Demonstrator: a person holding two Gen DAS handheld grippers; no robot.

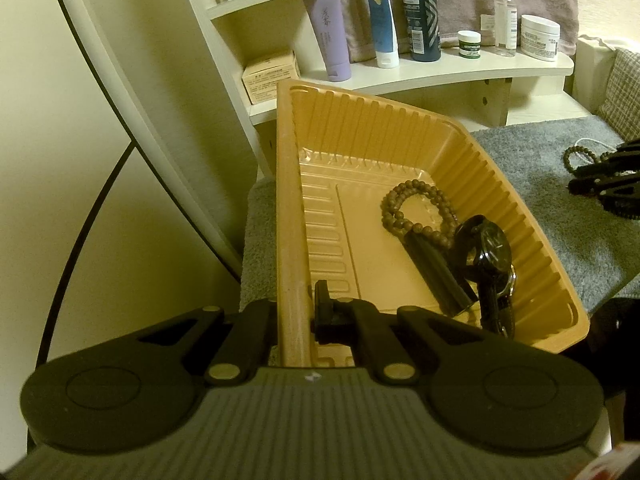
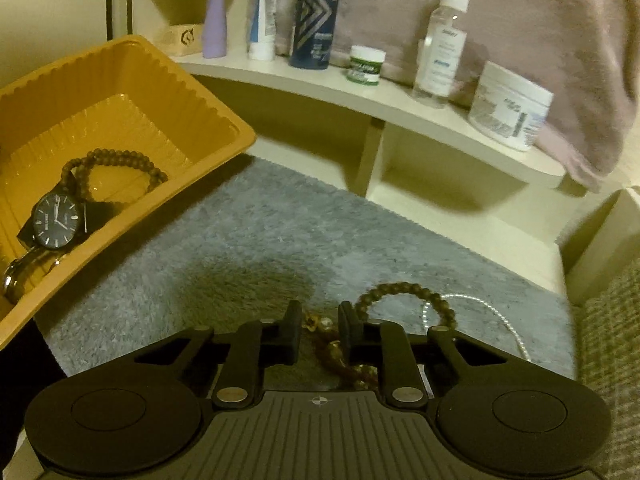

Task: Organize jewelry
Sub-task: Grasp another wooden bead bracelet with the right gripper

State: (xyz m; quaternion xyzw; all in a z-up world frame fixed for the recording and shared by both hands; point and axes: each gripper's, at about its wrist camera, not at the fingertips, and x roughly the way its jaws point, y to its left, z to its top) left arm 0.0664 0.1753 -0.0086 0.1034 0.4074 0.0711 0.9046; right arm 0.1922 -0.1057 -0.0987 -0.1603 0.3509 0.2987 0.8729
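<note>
My left gripper [image 1: 294, 312] is shut on the rim of a ribbed orange tray [image 1: 286, 184] and holds it tilted above the grey mat. In the tray lie a brown bead bracelet [image 1: 416, 212] and a black watch [image 1: 490, 248]. The tray [image 2: 192, 80] with its bracelet [image 2: 120, 160] and watch [image 2: 56, 220] also shows in the right wrist view. My right gripper [image 2: 319, 330] is open over the mat, its fingers either side of amber beads [image 2: 328, 344]. A brown bead bracelet [image 2: 404, 296] and a pearl strand [image 2: 480, 308] lie just beyond. The right gripper [image 1: 608, 184] also shows in the left view.
A grey fluffy mat [image 2: 260, 232] covers the desk. A cream shelf [image 2: 360, 96] behind holds bottles, tubes and jars [image 2: 508, 104]. A pink towel [image 2: 560, 40] hangs at the back. A mirror edge [image 1: 132, 128] stands at the left.
</note>
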